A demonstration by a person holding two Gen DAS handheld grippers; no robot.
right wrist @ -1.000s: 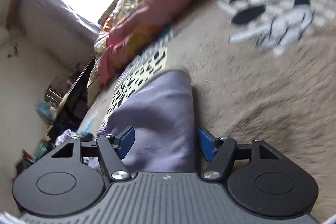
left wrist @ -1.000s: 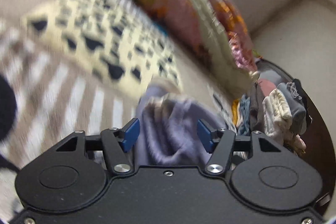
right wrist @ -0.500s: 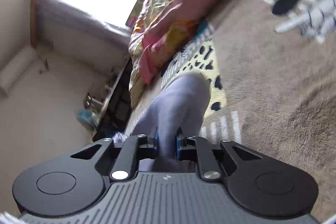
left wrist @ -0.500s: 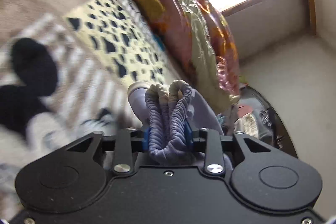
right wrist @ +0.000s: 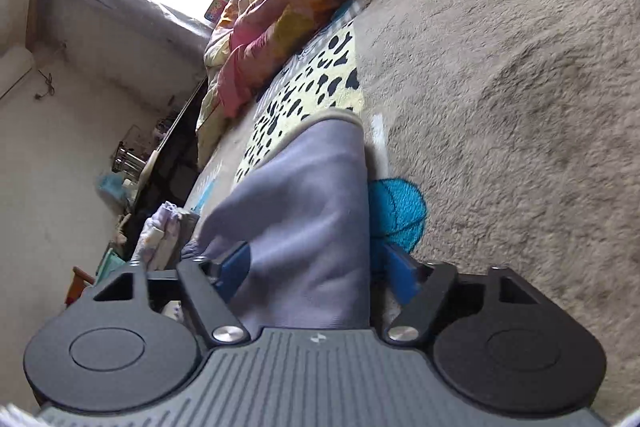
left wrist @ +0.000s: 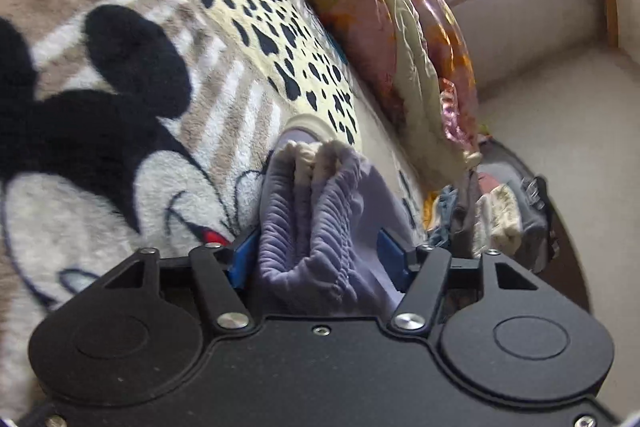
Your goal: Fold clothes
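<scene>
A lavender garment (left wrist: pixel 316 227) with a ribbed, cream-edged waistband lies bunched on the bed between the blue pads of my left gripper (left wrist: pixel 318 259). The jaws stand wide apart, open. In the right wrist view the smooth end of the same lavender garment (right wrist: pixel 312 195) rests folded on the blanket, running forward between the fingers of my right gripper (right wrist: pixel 316 269), which is also open. The cloth brushes the left pad (right wrist: pixel 234 267) and stands apart from the right pad (right wrist: pixel 400 273).
A beige fleece blanket (right wrist: pixel 500 107) with a cartoon mouse (left wrist: pixel 100 131) and a spotted yellow patch (left wrist: pixel 280 39) covers the bed. A crumpled colourful quilt (left wrist: pixel 380 7) lies along the far side. A pile of clothes (left wrist: pixel 500 219) sits right; a folded stack (right wrist: pixel 164 231) sits left.
Half a second ago both grippers were shut on the lavender garment and held it up. Now both have opened and the garment rests on the blanket.
</scene>
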